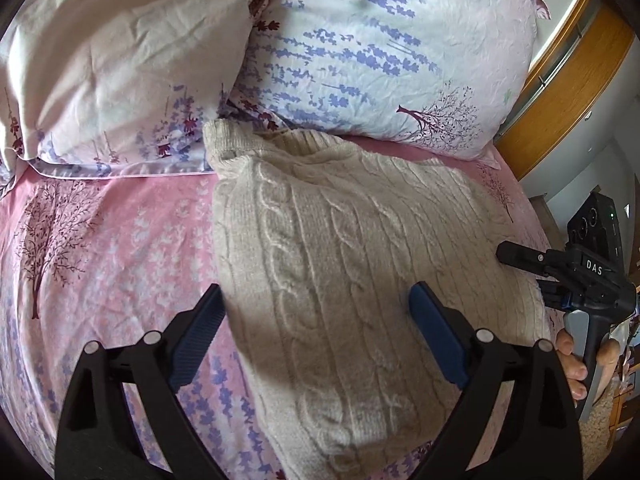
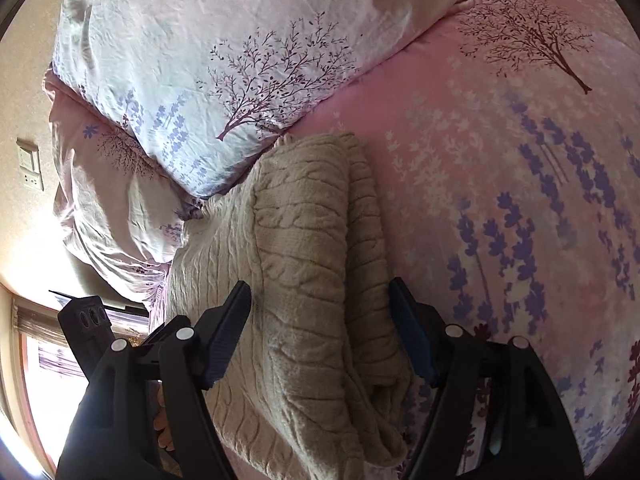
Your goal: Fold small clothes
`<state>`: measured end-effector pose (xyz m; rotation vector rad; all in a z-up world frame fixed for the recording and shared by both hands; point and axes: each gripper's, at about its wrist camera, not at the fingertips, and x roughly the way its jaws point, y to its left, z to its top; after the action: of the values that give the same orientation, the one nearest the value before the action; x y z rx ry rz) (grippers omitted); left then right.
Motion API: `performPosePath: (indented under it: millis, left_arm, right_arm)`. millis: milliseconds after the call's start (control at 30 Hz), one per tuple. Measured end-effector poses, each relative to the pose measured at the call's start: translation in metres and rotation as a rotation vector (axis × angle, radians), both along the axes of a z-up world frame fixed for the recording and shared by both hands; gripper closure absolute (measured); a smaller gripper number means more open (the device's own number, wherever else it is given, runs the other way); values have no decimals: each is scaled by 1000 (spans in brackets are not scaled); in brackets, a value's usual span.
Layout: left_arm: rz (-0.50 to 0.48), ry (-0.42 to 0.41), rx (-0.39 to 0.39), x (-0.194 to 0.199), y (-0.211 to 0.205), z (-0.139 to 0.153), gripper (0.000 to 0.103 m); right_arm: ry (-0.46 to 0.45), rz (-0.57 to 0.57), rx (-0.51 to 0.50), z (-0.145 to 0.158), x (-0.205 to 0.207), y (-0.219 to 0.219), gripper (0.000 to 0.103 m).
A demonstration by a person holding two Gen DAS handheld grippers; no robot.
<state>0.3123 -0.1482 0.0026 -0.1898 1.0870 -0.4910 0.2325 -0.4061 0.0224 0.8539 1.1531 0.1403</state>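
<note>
Pink floral bedsheet [image 1: 120, 240]; folded chunky cable-knit beige sweater [image 1: 340, 260], ribbed collar.

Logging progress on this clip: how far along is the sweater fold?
Done: the cream cable-knit sweater lies folded into a compact block on the pink bedsheet, near the pillows. In hand: nothing; the left gripper and right gripper are open above it. Left: at most some tidying.

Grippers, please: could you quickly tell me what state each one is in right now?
Left gripper: open over the folded sweater, holding nothing.
Right gripper: open astride the sweater, not gripping it.
</note>
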Motion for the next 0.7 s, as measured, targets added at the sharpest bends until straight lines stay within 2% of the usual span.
performPosePath:
  millis: [167, 300, 333, 433, 467, 500, 533, 600, 667, 700]
  left_arm:
    - [4, 26, -36, 8, -5, -10, 9]
    - [14, 57, -73, 11, -4, -15, 8]
    - [14, 63, -82, 13, -5, -17, 8]
    - [17, 78, -111, 15, -9, -20, 11]
    - [19, 83, -127, 15, -10, -21, 17]
    - [22, 84, -143, 16, -10, -22, 26]
    - [31, 80, -159, 15, -8, -21, 30]
    - [36, 69, -183, 11, 1, -17, 52]
    - [33, 64, -220, 9, 9, -12, 63]
    - [30, 66, -231, 9, 12, -10, 65]
  right_arm:
    - [-15, 21, 25, -1, -1, 1, 31]
    - [-25, 43, 46, -3, -1, 5, 35]
    - [-26, 48, 50, -3, -1, 6, 37]
    - [-27, 54, 72, -7, -2, 7, 53]
    - [-30, 59, 92, -8, -3, 8, 62]
    - [-41, 62, 110, -8, -5, 9, 65]
    - [-53, 62, 110, -6, -6, 11, 66]
    - [-72, 58, 118, -1, -8, 14, 68]
    - [-104, 57, 129, 9, -9, 20, 69]
    - [-129, 66, 128, 17, -9, 27, 69]
